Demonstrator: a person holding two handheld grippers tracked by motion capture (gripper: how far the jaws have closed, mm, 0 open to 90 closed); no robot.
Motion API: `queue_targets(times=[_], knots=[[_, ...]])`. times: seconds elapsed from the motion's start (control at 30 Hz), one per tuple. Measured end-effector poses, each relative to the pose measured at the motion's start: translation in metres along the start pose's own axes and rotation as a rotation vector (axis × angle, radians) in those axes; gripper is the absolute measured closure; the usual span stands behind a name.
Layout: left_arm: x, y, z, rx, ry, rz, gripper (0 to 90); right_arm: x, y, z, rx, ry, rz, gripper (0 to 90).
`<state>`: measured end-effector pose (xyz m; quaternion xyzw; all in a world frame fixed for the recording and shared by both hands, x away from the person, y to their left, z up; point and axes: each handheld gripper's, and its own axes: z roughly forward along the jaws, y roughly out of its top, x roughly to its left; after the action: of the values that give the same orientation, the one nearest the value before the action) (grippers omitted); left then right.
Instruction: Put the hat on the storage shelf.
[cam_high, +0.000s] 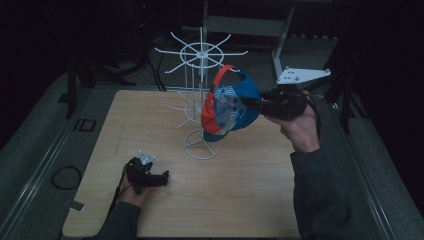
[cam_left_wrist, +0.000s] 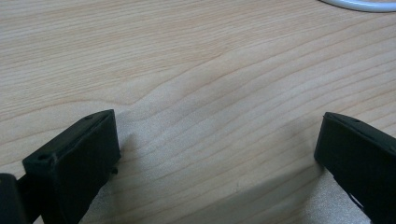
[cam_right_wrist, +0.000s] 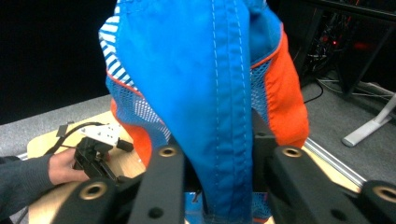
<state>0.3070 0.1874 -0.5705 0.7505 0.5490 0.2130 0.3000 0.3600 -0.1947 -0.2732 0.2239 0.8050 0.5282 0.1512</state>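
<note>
A blue and orange cap (cam_high: 231, 106) with striped and mesh panels hangs in the air beside the white wire rack (cam_high: 200, 80). My right gripper (cam_high: 256, 103) is shut on the cap's blue fabric (cam_right_wrist: 219, 93), with the jaws pinched on either side of it. My left gripper (cam_high: 161, 178) rests low on the wooden table (cam_high: 240, 185) near the front left, open, with bare wood between its jaws (cam_left_wrist: 215, 140). In the right gripper view the left gripper (cam_right_wrist: 95, 151) and the hand that holds it show at lower left.
The rack stands on a round ring base (cam_high: 202, 145) in the table's middle, with spoke arms at its top. A curved piece of that white ring (cam_left_wrist: 359, 4) shows at the top right of the left gripper view. Dark floor and metal frames surround the table.
</note>
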Motion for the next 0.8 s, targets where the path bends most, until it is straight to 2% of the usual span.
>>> queue_targets(times=[0.2,0.23,0.27,0.4,0.53,0.8], knots=[[0.0,0.0,0.0,-0.002,0.001,0.0,0.1,-0.004,-0.006,-0.004,0.004,-0.013,0.007,54.4],[0.0,0.0,0.0,-0.002,0.001,0.0,0.1,-0.004,-0.006,-0.004,0.004,-0.013,0.007,54.4],[0.0,0.0,0.0,-0.002,0.0,-0.002,0.1,-0.004,-0.009,-0.004,0.028,-0.031,0.001,46.9],[0.0,0.0,0.0,-0.001,0.0,0.0,0.1,-0.005,-0.015,-0.003,0.056,-0.077,-0.004,37.4],[0.0,0.0,0.0,-0.001,0.0,-0.001,0.1,-0.011,-0.021,-0.004,0.058,-0.1,0.028,32.8],[0.0,0.0,0.0,-0.001,-0.001,0.0,0.1,-0.018,-0.033,-0.004,0.075,-0.124,0.056,30.2]])
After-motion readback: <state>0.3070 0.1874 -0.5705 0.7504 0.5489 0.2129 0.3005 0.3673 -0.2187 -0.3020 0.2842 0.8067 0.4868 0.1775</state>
